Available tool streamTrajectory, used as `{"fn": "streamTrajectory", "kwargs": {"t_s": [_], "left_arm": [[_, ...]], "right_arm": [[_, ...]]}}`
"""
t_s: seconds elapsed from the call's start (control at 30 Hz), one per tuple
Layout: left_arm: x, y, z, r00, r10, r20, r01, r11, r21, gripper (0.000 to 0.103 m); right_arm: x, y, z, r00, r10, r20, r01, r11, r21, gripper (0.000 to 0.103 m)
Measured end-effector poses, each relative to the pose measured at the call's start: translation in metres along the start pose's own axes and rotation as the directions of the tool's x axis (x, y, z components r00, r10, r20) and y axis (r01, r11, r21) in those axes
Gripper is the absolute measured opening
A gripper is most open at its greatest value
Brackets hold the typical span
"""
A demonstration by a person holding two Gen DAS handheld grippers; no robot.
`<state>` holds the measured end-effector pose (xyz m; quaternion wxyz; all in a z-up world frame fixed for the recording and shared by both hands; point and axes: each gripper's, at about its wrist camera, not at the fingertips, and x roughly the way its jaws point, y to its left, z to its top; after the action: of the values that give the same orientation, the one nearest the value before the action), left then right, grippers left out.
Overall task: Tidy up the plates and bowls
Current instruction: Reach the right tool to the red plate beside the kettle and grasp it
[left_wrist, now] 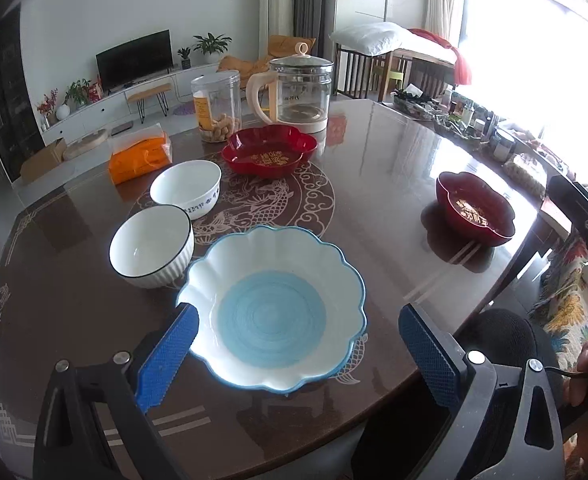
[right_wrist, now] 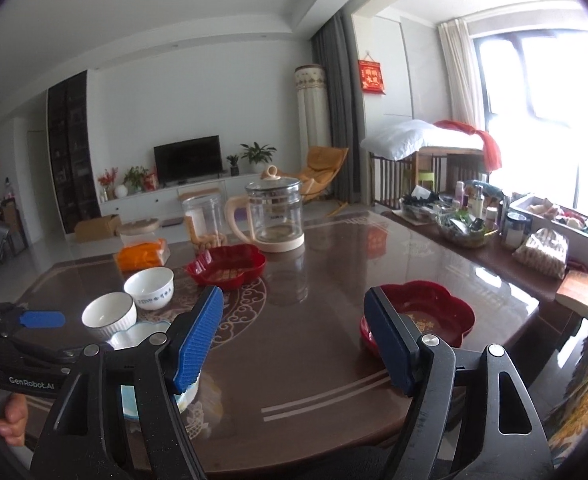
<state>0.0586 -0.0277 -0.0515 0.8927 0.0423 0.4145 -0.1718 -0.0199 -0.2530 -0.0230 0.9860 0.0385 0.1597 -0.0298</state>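
Left gripper (left_wrist: pixel 298 352): blue-padded fingers (left_wrist: pixel 165 356) spread wide, nothing pinched, hovering over the near rim of the scalloped white plate with the blue centre (left_wrist: pixel 271 304); left pad just beside the plate's edge, contact not clear. Right gripper (right_wrist: pixel 294 340): fingers (right_wrist: pixel 197 336) likewise parted wide, empty, pointing across the table toward the near red flower-shaped dish (right_wrist: pixel 430 316), right pad overlapping that dish's left rim in view, touching or not impossible to tell

Scalloped plate: empty, close to the near table edge. Just beyond it on the left, ribbed white bowl with a dark rim (left_wrist: pixel 151 246), empty, upright. Behind that and beside it, plain white bowl with blue lettering (left_wrist: pixel 185 188), also empty. Farther back near the centre, second red flower-shaped dish (left_wrist: pixel 269 150), gold characters on its floor, nothing else inside. Near red dish well apart from the others, off to the right, gold characters inside too

Behind the far red dish: glass kettle with a cream handle and base (left_wrist: pixel 298 92), lidded, seemingly empty; beside it a clear plastic jar (left_wrist: pixel 215 106) with peanuts at the bottom; orange tissue pack (left_wrist: pixel 139 156) at the left

Glossy brown table (left_wrist: pixel 374 184) with a pale dragon medallion; clutter of bottles and baskets along its right side. Living room beyond: television, potted plants, white cabinet, bright window on the right
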Motion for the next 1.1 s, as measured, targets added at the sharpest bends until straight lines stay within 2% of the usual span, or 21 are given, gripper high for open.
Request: {"fn": "streamTrajectory", "kwargs": {"t_s": [0.07,0.13,0.27,0.33,0.37,0.47,0.53,0.6,0.73,0.87,0.97,1.1], "left_arm": [[0.002,0.005,-0.003,0.998,-0.053,-0.047,0.050,0.998,-0.049,0.100],[0.003,0.008,-0.006,0.995,-0.062,-0.072,0.057,0.996,-0.074,0.100],[0.010,0.014,-0.002,0.993,0.052,-0.108,-0.057,0.997,-0.052,0.100],[0.011,0.022,0.001,0.992,0.082,-0.098,-0.089,0.994,-0.067,0.100],[0.011,0.028,0.001,0.993,0.072,-0.096,-0.081,0.992,-0.094,0.100],[0.015,0.049,0.003,0.993,-0.017,-0.113,-0.008,0.976,-0.216,0.100],[0.014,0.062,0.006,0.996,-0.015,-0.087,-0.008,0.964,-0.267,0.100],[0.014,0.073,0.015,0.998,0.018,-0.053,-0.032,0.963,-0.269,0.100],[0.018,0.088,0.042,0.997,0.075,-0.015,-0.077,0.971,-0.224,0.100],[0.027,0.100,0.060,0.996,0.086,-0.009,-0.086,0.971,-0.224,0.100],[0.030,0.105,0.060,0.998,0.060,0.000,-0.058,0.964,-0.259,0.100],[0.035,0.107,0.047,0.998,0.054,-0.022,-0.058,0.954,-0.295,0.100]], "right_arm": [[-0.001,0.004,0.000,1.000,0.016,-0.007,-0.016,1.000,-0.014,0.076],[0.001,0.009,-0.002,0.999,0.032,-0.021,-0.032,0.999,-0.029,0.076],[0.010,0.015,-0.009,0.994,0.073,-0.078,-0.076,0.997,-0.028,0.076],[0.013,0.018,-0.012,0.991,0.087,-0.098,-0.091,0.995,-0.035,0.076],[0.015,0.019,-0.014,0.990,0.093,-0.106,-0.097,0.994,-0.039,0.076],[0.025,0.021,-0.016,0.978,0.132,-0.158,-0.141,0.989,-0.043,0.076],[0.033,0.021,-0.015,0.964,0.166,-0.207,-0.178,0.983,-0.037,0.076],[0.051,0.021,-0.009,0.943,0.171,-0.284,-0.193,0.980,-0.052,0.076],[0.101,0.011,0.009,0.901,0.106,-0.421,-0.149,0.986,-0.071,0.076],[0.153,-0.001,0.023,0.862,0.104,-0.496,-0.135,0.990,-0.028,0.076],[0.199,0.003,0.030,0.841,0.132,-0.524,-0.177,0.984,-0.035,0.076],[0.268,0.016,0.024,0.793,0.182,-0.581,-0.239,0.971,-0.023,0.076]]}}
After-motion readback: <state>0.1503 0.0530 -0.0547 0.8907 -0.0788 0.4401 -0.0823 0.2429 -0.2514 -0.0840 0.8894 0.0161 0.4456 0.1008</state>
